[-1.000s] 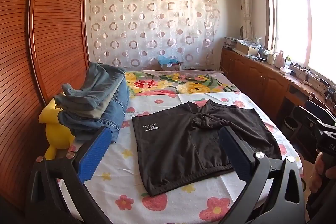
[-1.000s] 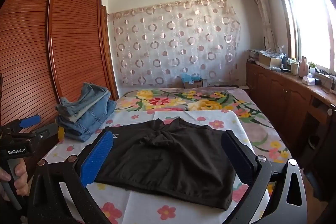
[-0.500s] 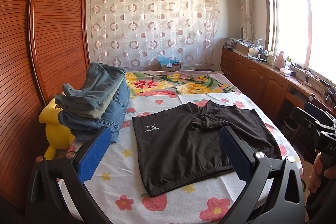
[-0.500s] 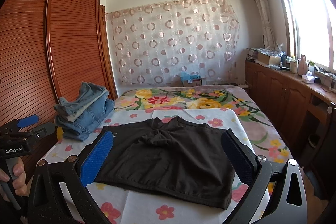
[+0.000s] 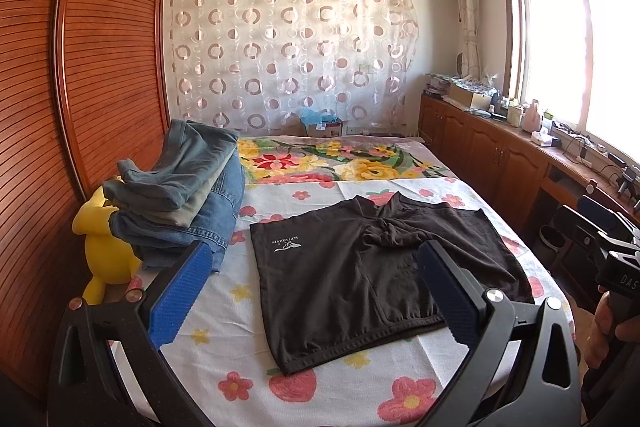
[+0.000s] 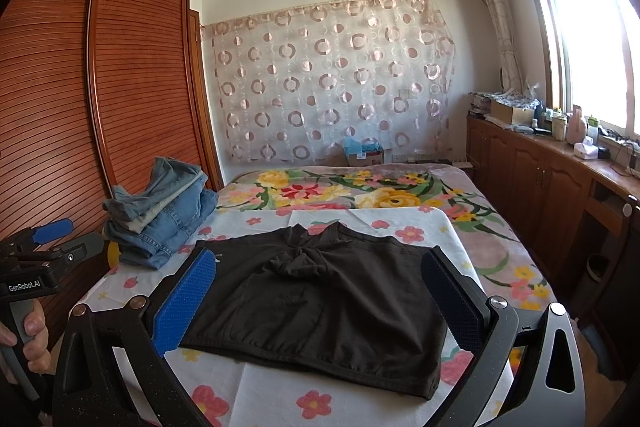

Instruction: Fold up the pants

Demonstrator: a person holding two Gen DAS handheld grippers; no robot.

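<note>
Both the left tongs (image 5: 312, 291) and right tongs (image 6: 320, 299) are held level, jaws spread wide, gripping nothing.

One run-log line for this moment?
stage: pre-grasp | black shorts: flat on bed | left claw: open | right claw: open | jeans pile: beside

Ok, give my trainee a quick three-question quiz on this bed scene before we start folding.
1. True or false: the black fabric shorts already lie folded in half on the flower-print bed sheet.
2. What sits left of the shorts: A) a stack of folded blue denim jeans, B) a pillow, C) a laptop?
3. Fill in: both the left gripper and the right gripper are ____, holding nothing.

Key: 1 false, they lie spread flat; 2 A; 3 open.
</note>
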